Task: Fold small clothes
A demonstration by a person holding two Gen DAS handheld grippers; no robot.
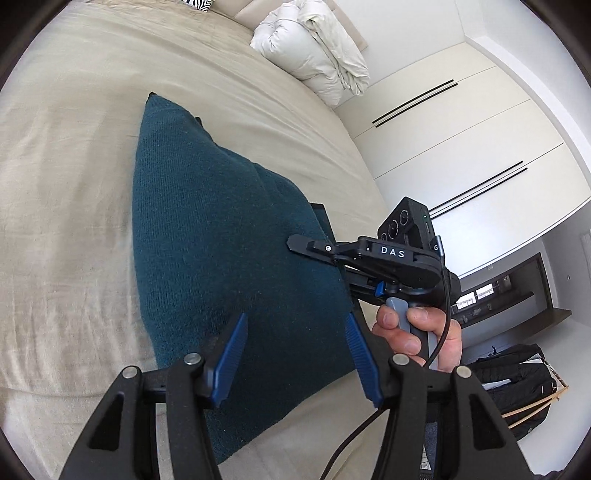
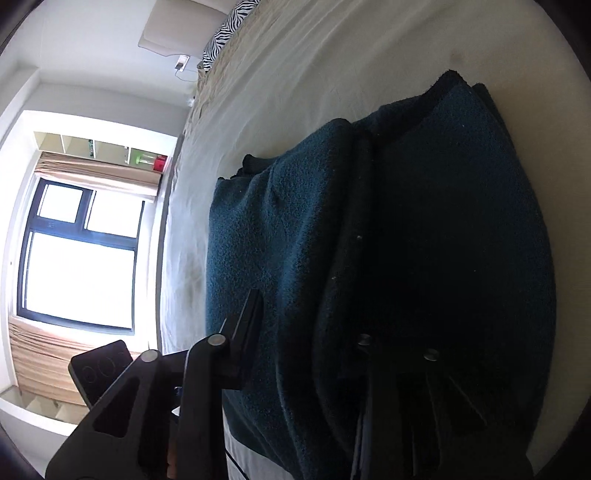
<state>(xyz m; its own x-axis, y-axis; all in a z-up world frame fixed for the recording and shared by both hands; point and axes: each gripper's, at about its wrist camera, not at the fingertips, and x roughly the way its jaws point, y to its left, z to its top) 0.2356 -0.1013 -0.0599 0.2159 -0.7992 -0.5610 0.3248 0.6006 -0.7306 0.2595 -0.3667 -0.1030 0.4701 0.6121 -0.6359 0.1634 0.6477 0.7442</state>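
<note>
A dark teal knitted garment lies folded lengthwise on the beige bed. My left gripper hovers over its near end, blue pads spread wide with no cloth pinched between them. A hand holds my right gripper at the garment's right edge, one finger lying on top of the cloth. In the right wrist view the teal garment is bunched up between the fingers of the right gripper, which is shut on a thick fold. Its right finger is lost in shadow.
A rolled white duvet lies at the head of the bed, with a zebra-print pillow nearby. White wardrobe doors stand to the right, with a black bag on the floor below. A bright window faces the bed's other side.
</note>
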